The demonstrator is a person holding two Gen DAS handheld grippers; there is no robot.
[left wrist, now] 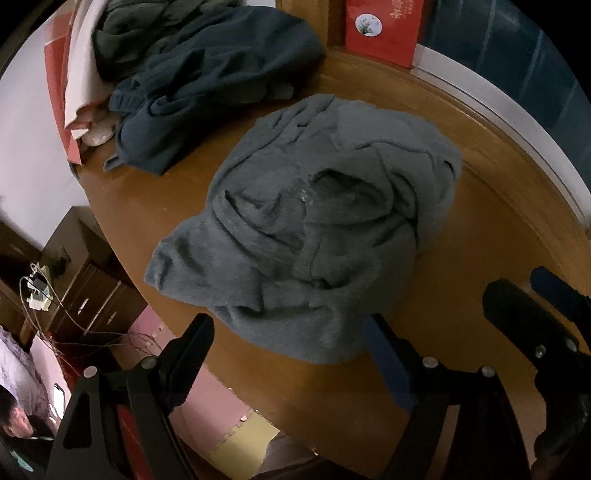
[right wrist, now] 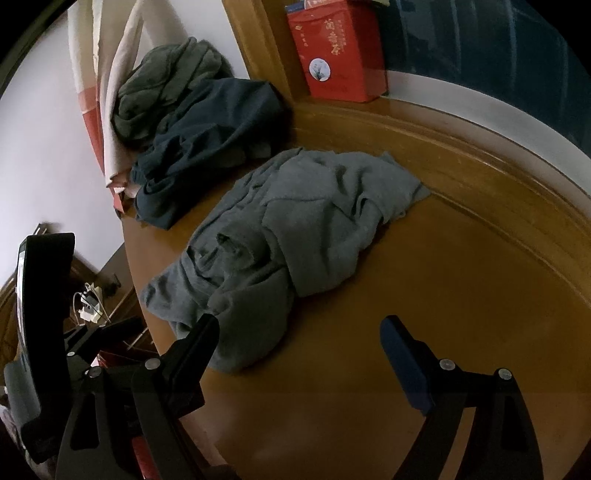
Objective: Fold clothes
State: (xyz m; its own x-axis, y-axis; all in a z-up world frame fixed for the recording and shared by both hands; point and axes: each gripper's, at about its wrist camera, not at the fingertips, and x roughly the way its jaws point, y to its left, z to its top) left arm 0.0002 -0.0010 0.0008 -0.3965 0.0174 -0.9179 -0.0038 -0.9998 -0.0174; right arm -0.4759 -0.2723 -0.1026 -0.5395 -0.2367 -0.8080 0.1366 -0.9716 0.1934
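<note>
A crumpled grey garment [left wrist: 314,221] lies bunched in the middle of the wooden table [left wrist: 155,199]; the right wrist view shows the same grey garment [right wrist: 295,229] spread toward the table's left edge. My left gripper [left wrist: 288,332] hangs open just above its near hem, with nothing between the fingers. My right gripper [right wrist: 299,332] is open too, over bare table [right wrist: 461,277] beside the garment's near end, its left finger [right wrist: 203,339] overlapping the cloth's edge. Part of the right gripper [left wrist: 546,317] shows at the right of the left wrist view.
A dark blue garment [left wrist: 207,92] and a green one [left wrist: 147,26] are piled at the back left, against a red-and-white box [left wrist: 74,74]. A red carton [right wrist: 336,55] stands at the back. Left of the table edge are a cabinet, cables [left wrist: 37,288] and a person [left wrist: 14,421].
</note>
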